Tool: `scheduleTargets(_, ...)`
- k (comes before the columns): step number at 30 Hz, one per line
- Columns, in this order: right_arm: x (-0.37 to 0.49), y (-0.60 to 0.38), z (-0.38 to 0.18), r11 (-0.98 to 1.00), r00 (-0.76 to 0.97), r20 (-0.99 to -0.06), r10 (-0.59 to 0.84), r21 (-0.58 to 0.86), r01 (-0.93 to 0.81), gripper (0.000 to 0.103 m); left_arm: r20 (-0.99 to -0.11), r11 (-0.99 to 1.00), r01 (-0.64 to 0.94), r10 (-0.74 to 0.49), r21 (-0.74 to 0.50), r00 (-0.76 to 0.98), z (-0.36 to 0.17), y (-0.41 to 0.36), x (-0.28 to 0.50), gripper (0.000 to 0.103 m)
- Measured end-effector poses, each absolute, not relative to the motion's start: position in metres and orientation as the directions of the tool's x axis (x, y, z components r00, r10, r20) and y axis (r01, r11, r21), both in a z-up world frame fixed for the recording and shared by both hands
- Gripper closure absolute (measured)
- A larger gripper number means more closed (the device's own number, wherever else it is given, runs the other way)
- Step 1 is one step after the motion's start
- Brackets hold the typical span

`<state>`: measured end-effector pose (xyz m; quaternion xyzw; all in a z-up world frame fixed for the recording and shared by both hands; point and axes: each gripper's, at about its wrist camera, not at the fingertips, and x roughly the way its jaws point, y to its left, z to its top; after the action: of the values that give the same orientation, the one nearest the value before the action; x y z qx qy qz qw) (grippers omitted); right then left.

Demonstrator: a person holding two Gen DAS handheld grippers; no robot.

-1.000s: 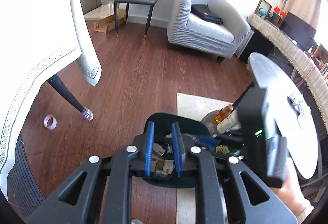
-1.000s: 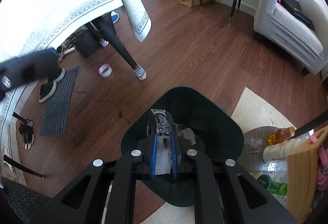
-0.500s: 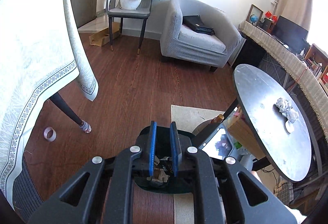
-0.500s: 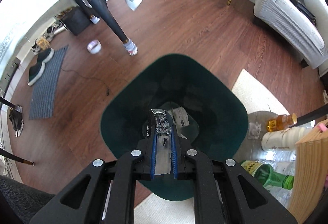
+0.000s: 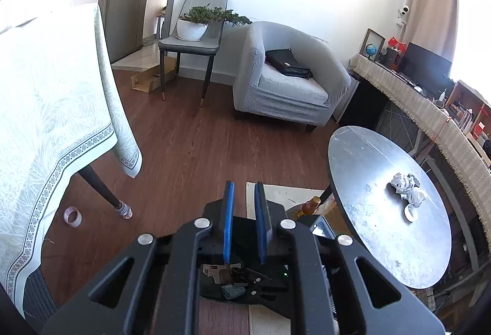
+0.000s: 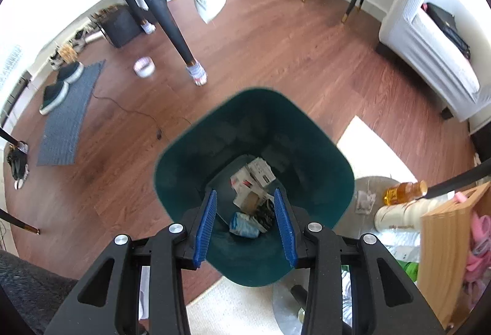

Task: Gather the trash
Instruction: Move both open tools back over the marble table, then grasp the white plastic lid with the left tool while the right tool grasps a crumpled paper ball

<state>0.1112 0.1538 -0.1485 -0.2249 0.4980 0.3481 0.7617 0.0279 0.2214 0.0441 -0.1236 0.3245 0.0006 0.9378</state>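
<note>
My right gripper (image 6: 245, 193) hangs over the dark green bin (image 6: 190, 157), pointing steeply down into it. Its jaws are opening and nothing is between them. A blue-and-white wrapper (image 6: 245, 224) lies loose at the bottom of the bin among cartons and paper scraps (image 6: 254, 178). My left gripper (image 5: 244, 186) is higher, with its blue pads nearly together and nothing held. Below it in the left wrist view, part of the trash in the bin (image 5: 221, 272) shows. Crumpled paper (image 5: 405, 184) lies on the round grey table (image 5: 383, 243) to the right.
A cloth-covered table (image 5: 46, 120) stands left, with its dark leg (image 6: 175, 28) and a tape roll (image 6: 144, 67) on the wood floor. A grey armchair (image 5: 285, 86) and a chair with a plant (image 5: 190, 43) stand behind. Bottles (image 6: 405, 189) and a wooden box (image 6: 445, 243) crowd the bin's right.
The right gripper, which was shut on a dark printed wrapper, sank toward the bin and opened. The wrapper is no longer between its pads. The left gripper rose and tilted up toward the room.
</note>
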Motion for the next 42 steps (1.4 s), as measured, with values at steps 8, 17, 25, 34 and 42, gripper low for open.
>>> scheduleTargets(8,0.100,0.143,-0.092,0.634,0.308,-0.858,0.412,0.027,-0.773,0.064,-0.570,0.968,-0.075,-0.078,-0.240,0.818,0.064,0.209,0.024,0.089)
scheduleTargets(17,0.094,0.100,-0.022,0.660,0.419,-0.761,0.495,0.015,-0.751,0.061,-0.504,0.965,-0.039,-0.100,-0.259,0.858,0.091,0.182,0.021,0.089)
scheduleTargets(25,0.101,0.035,0.016,0.738,0.537,-0.693,0.481,-0.010,-0.675,0.054,-0.505,0.969,0.002,-0.131,-0.248,0.853,0.092,0.143,0.032,0.089)
scheduleTargets(34,0.114,-0.051,0.031,0.830,0.623,-0.647,0.440,0.028,-0.558,0.039,-0.548,0.977,0.088,-0.182,-0.193,0.816,0.072,0.080,0.055,0.071)
scheduleTargets(42,0.124,-0.120,0.038,0.895,0.686,-0.615,0.390,0.079,-0.438,0.037,-0.580,0.975,0.139,-0.214,-0.171,0.786,0.051,0.034,0.070,0.053)
